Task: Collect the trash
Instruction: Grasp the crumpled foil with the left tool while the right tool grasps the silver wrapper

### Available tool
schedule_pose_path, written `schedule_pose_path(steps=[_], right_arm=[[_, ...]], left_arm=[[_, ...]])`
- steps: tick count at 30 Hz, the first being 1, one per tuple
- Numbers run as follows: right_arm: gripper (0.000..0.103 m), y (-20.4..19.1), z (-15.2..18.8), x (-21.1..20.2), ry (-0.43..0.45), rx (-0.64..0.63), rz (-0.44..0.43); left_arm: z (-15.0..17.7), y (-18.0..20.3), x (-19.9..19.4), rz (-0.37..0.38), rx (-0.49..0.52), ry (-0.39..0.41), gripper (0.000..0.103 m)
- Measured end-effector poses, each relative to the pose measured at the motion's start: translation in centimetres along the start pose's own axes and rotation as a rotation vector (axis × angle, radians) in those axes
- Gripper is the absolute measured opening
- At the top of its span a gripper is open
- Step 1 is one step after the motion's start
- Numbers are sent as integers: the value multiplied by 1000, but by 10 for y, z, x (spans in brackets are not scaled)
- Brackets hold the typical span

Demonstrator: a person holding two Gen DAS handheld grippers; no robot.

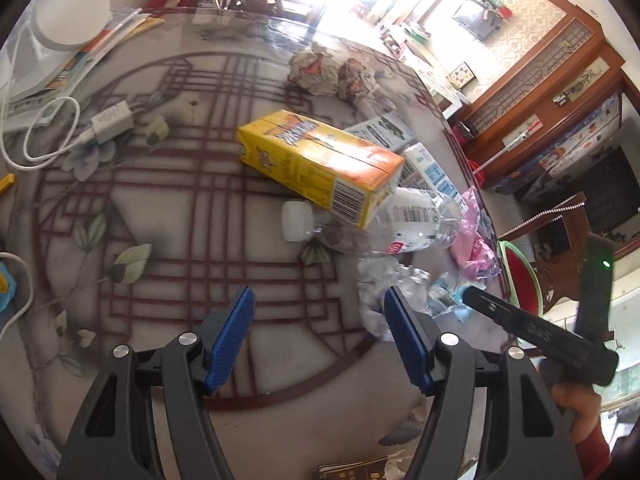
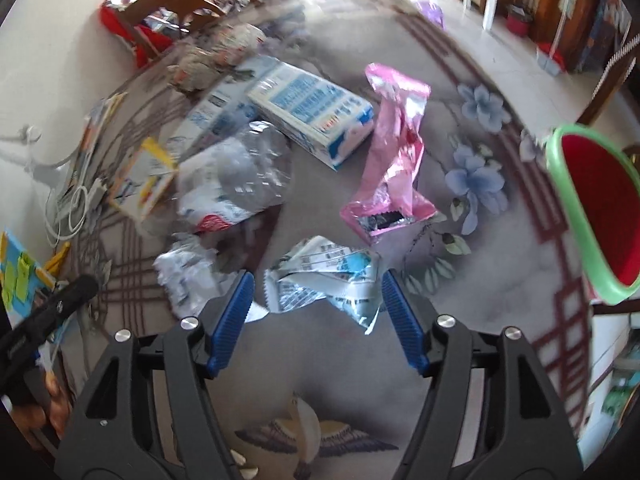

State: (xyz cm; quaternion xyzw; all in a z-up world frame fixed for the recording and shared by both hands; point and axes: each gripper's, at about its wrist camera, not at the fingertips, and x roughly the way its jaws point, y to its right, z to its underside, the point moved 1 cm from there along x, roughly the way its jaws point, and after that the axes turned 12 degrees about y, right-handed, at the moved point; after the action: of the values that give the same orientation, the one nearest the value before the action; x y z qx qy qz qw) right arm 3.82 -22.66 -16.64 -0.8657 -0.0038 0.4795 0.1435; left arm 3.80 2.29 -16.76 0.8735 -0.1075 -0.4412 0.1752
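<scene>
Both grippers, left gripper [image 1: 318,306] and right gripper [image 2: 318,292], gape empty; I judge nothing collected: carton [image 1: 320,160], bottle [image 1: 384,224], wrappers [image 2: 394,152] remain on table [image 1: 168,184].

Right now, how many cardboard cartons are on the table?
3: a yellow carton propped on the crushed bottle, and two blue-and-white cartons lying side by side behind it. More may be hidden underneath.

the left tool [image 1: 318,334] has black angled arms with round silver screws and two blue ribbed pads [image 1: 230,340]. the right tool [image 2: 316,316] is built the same, with a green light glowing on its black body. a red knitted sleeve [image 1: 594,452] covers the wrist.
</scene>
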Motion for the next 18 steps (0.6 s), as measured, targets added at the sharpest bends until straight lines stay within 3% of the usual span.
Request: schedule_pose_path(steps=[3, 5, 6, 7, 9, 18], right_arm=[[65, 8, 0, 21, -49, 50, -14], [50, 10, 3, 29, -74, 60, -32], [33, 9, 4, 30, -80, 63, -49], [25, 7, 5, 30, -84, 62, -66], [16, 4, 6, 25, -72, 43, -80], [16, 12, 3, -27, 49, -3, -48]], left_arm=[[2, 11, 9, 24, 4, -21, 64], [3, 19, 16, 34, 15, -36, 64], [3, 22, 19, 38, 20, -43, 64], [3, 27, 22, 46, 28, -52, 64], [4, 34, 30, 59, 42, -69, 65], [17, 54, 68, 77, 57, -146, 63]])
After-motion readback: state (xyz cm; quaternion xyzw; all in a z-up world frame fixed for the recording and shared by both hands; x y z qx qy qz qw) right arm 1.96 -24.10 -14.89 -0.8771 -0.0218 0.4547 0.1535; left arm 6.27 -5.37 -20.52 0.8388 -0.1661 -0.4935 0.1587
